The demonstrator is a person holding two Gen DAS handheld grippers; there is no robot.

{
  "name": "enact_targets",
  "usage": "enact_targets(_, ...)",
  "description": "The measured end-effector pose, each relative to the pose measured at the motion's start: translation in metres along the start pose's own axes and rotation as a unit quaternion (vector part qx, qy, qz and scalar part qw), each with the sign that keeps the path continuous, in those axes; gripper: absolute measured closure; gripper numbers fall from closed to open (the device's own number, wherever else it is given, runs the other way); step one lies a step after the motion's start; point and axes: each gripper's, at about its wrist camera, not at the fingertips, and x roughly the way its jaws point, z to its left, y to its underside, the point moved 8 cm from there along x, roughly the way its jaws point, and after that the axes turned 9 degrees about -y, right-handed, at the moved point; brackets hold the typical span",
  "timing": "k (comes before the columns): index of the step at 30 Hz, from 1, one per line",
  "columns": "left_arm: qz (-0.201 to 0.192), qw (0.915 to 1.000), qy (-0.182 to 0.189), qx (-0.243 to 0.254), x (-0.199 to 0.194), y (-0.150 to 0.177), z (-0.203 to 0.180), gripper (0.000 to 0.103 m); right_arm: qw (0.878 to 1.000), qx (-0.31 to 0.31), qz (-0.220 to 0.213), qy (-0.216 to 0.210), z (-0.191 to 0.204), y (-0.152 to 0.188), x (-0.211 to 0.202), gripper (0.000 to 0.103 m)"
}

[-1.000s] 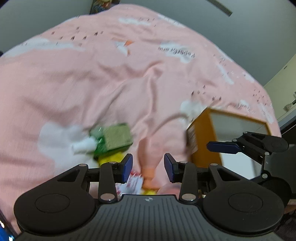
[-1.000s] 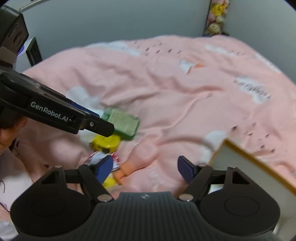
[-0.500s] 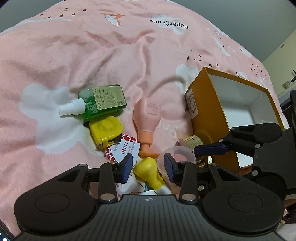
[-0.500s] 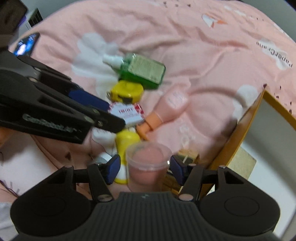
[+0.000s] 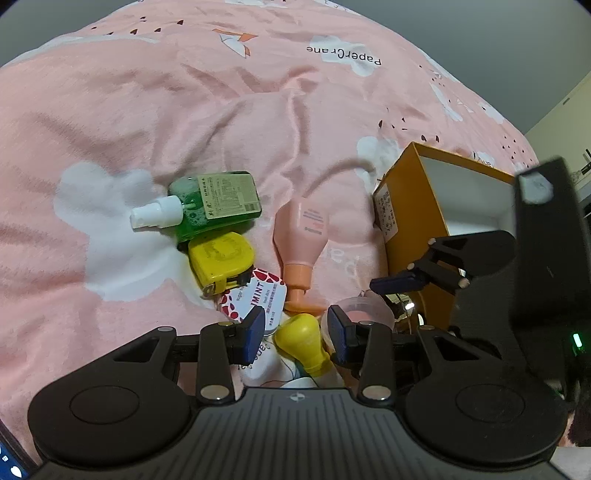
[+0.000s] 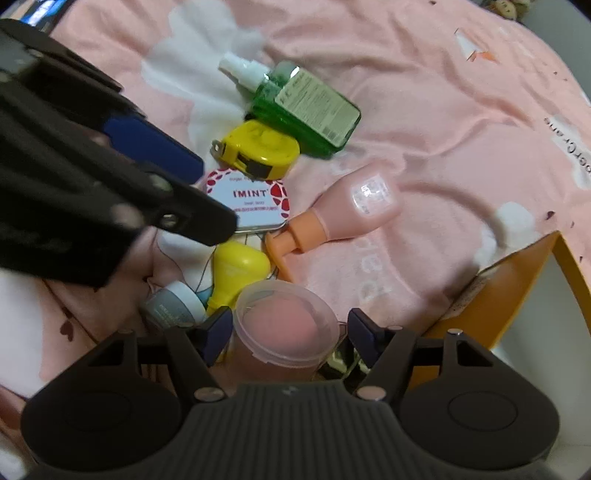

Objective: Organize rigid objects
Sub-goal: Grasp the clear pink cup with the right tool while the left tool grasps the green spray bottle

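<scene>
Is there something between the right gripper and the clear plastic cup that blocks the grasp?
Nothing visible blocks it. The clear plastic cup already sits between the fingers of the right gripper, whose jaws are opening and do not yet press it. The yellow bottle lies close at the cup's left.

Bedding: pink fabric bedspread (image 5: 155, 122), rumpled, printed with white cloud patches and "PaperCrane" lettering at 1 o'clock; grey wall (image 5: 461, 33) behind.
</scene>
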Motion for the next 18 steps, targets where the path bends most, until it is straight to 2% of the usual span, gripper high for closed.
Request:
enact_targets(2,0.0,1.0,0.0,-0.002,0.0,0.0,0.002,0.058,1.0,0.013,0.01,-0.011,-0.006,-0.002,0.006,0.027)
enact_targets(3,0.0,1.0,-0.001,-0.005,0.0,0.0,0.004,0.058,1.0,0.022,0.014,-0.016,-0.01,-0.002,0.009,0.027)
enact_targets(4,-0.001,0.9999,-0.003,-0.01,0.0,0.0,0.006,0.058,0.999,0.028,0.015,-0.025,-0.013,-0.002,0.01,0.029)
enact_targets(5,-0.004,0.9999,-0.005,-0.015,0.0,-0.001,0.009,0.058,0.999,0.034,0.011,-0.036,-0.014,-0.003,0.01,0.038)
enact_targets(7,-0.013,0.9997,-0.009,-0.02,-0.002,-0.006,0.013,0.058,0.997,0.052,0.007,-0.053,-0.017,-0.003,0.006,0.039)
enact_targets(11,-0.026,0.9994,-0.019,-0.012,-0.004,-0.018,0.016,0.058,0.998,0.041,-0.024,-0.042,-0.024,-0.006,-0.013,0.039)
enact_targets(16,-0.035,0.9962,-0.059,0.053,-0.006,-0.037,0.009,0.057,0.995,0.047,-0.082,-0.02,-0.043,-0.025,-0.038,0.039)
enact_targets(18,-0.04,0.992,-0.077,0.091,-0.007,-0.045,0.004,0.05,0.994,0.053,-0.094,-0.006,-0.053,-0.033,-0.039,0.039)
